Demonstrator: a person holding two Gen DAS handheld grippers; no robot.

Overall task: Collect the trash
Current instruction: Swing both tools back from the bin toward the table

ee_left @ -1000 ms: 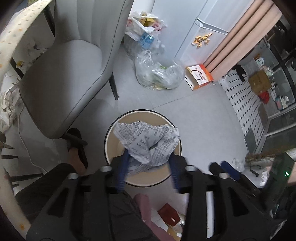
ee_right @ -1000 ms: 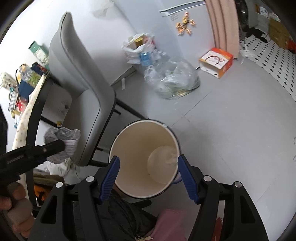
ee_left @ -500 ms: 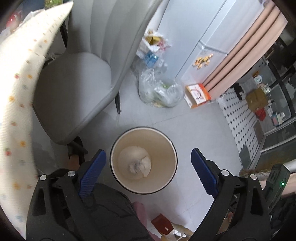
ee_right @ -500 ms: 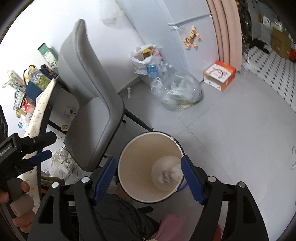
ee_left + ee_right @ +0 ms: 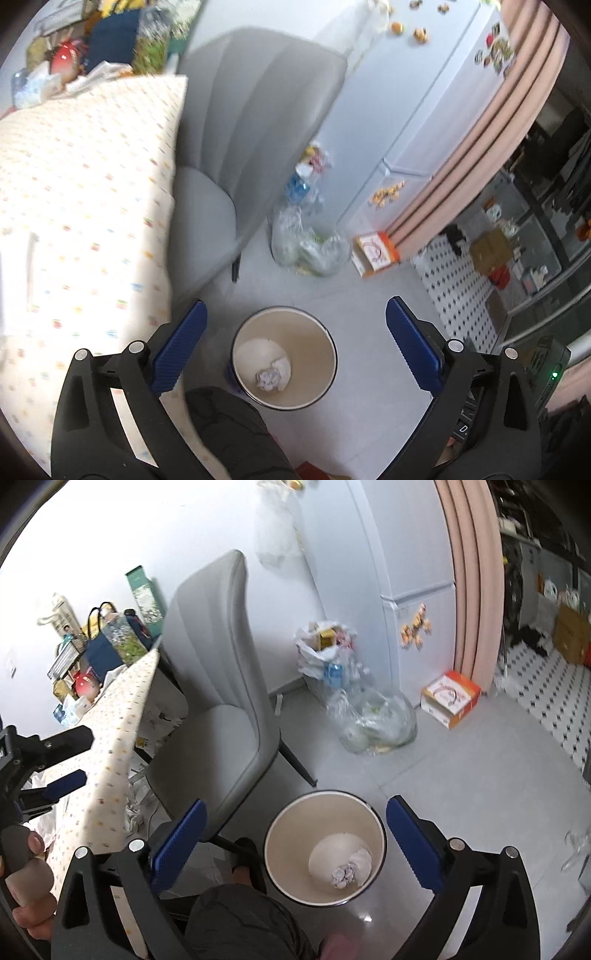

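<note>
Both of your grippers hang above the floor with their jaws spread wide and nothing between the blue pads — the left gripper and the right gripper have each just been opening, and no trash sits in either one. The task's thing, a crumpled ball of paper, lies at the bottom of the round cream waste bin, against the white liner there; in your right wrist view the same paper rests low on the right side of the bin's floor, well below the rim. The bin stands on the pale grey tiled floor, near you and just right of your dark-trousered knee. To the left and a little farther off stands a grey upholstered chair, and left of that runs a table edge covered by a cream cloth with small coloured dots. In your right wrist view your left hand wraps the handle at the far left edge, its gripper's fingers parted over the cloth. Farther back a clear plastic bag of rubbish slumps on the floor beside a white bag stuffed with bottles and packets, with an orange-and-white box to the right, near the white fridge and the pink curtain.
</note>
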